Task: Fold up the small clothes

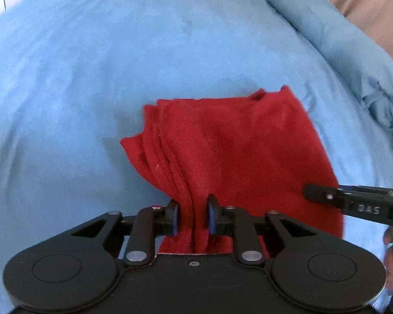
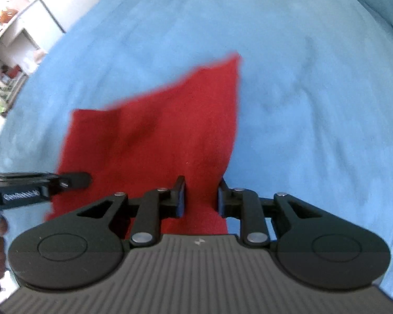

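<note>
Together, left gripper (image 1: 192,216) and right gripper (image 2: 200,198) each pinch the red cloth (image 1: 235,144), lifting its edge over the bed (image 1: 91,78) to fold.

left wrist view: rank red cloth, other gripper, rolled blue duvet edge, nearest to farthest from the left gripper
1. Red cloth: bunched between the jaws of the left gripper, spreading ahead over the blue bedspread.
2. Right gripper: coming in from the right edge, at the cloth's right side.
3. Rolled blue duvet edge: far upper right, along the bed's border.
</note>
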Tool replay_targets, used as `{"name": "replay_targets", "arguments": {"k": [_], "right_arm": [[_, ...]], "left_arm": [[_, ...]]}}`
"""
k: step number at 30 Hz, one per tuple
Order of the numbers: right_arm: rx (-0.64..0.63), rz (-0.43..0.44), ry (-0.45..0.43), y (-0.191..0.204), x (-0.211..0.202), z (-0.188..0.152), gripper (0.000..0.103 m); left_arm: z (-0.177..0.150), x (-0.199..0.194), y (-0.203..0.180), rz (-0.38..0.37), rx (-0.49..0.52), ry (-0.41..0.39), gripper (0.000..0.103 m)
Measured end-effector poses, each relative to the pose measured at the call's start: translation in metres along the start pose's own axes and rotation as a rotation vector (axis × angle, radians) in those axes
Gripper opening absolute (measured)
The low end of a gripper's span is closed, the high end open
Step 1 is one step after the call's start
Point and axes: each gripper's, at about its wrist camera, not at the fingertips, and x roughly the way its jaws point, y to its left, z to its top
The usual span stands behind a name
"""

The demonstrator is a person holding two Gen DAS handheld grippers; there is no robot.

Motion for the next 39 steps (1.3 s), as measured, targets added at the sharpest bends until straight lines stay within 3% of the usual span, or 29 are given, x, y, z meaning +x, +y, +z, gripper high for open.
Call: {"name": "replay_targets", "arguments": {"k": [2, 4, 6, 12, 13, 14, 16, 18, 21, 22, 26, 30, 33, 36, 39], "right_arm": [[0.034, 0.032, -0.048, -0.012, 0.005, -0.009, 0.049], [0.035, 0.053, -0.081, -0.020, 0.007, -0.017, 0.051], [0.009, 0.064, -0.119, -0.021, 0.010, -0.022, 0.055], [-0.006, 0.116, -0.219, -0.033, 0.009, -0.041, 0.062], [-0.012, 0.114, -0.231, -0.033, 0.006, -0.044, 0.071], [-0.015, 0.107, -0.241, -0.032, 0.002, -0.045, 0.087], [-0.010, 0.085, -0.278, -0.031, -0.007, -0.047, 0.099], [-0.008, 0.089, -0.320, -0.030, -0.025, -0.051, 0.099], [0.000, 0.078, -0.354, -0.024, -0.059, -0.058, 0.099], [0.001, 0.069, -0.354, -0.021, -0.071, -0.062, 0.099], [-0.018, 0.005, -0.360, -0.002, -0.139, -0.080, 0.099], [-0.032, -0.055, -0.395, 0.019, -0.219, -0.102, 0.103], [-0.031, -0.114, -0.449, 0.035, -0.274, -0.121, 0.103], [-0.039, -0.167, -0.473, 0.051, -0.318, -0.138, 0.103], [-0.046, -0.203, -0.426, 0.064, -0.343, -0.153, 0.103]], "left_arm": [[-0.007, 0.004, 0.005, 0.007, 0.010, -0.040, 0.042], [-0.013, 0.009, 0.009, 0.034, 0.035, -0.078, 0.064], [-0.021, 0.013, 0.015, 0.049, 0.044, -0.112, 0.076], [-0.037, 0.007, 0.027, 0.024, 0.014, -0.173, 0.084], [-0.037, 0.005, 0.026, 0.036, 0.015, -0.183, 0.087], [-0.038, 0.002, 0.026, 0.052, 0.012, -0.192, 0.088], [-0.040, -0.009, 0.027, 0.084, -0.014, -0.217, 0.090], [-0.048, -0.025, 0.033, 0.111, -0.058, -0.249, 0.092], [-0.058, -0.037, 0.039, 0.153, -0.102, -0.216, 0.089], [-0.063, -0.048, 0.039, 0.155, -0.112, -0.207, 0.085], [-0.075, -0.129, 0.017, 0.138, -0.087, -0.275, 0.088], [-0.088, -0.233, -0.023, 0.169, 0.005, -0.400, 0.103], [-0.105, -0.294, -0.043, 0.166, 0.015, -0.485, 0.103], [-0.121, -0.322, -0.062, 0.185, 0.019, -0.470, 0.103], [-0.141, -0.333, -0.081, 0.210, 0.058, -0.424, 0.103]]}}
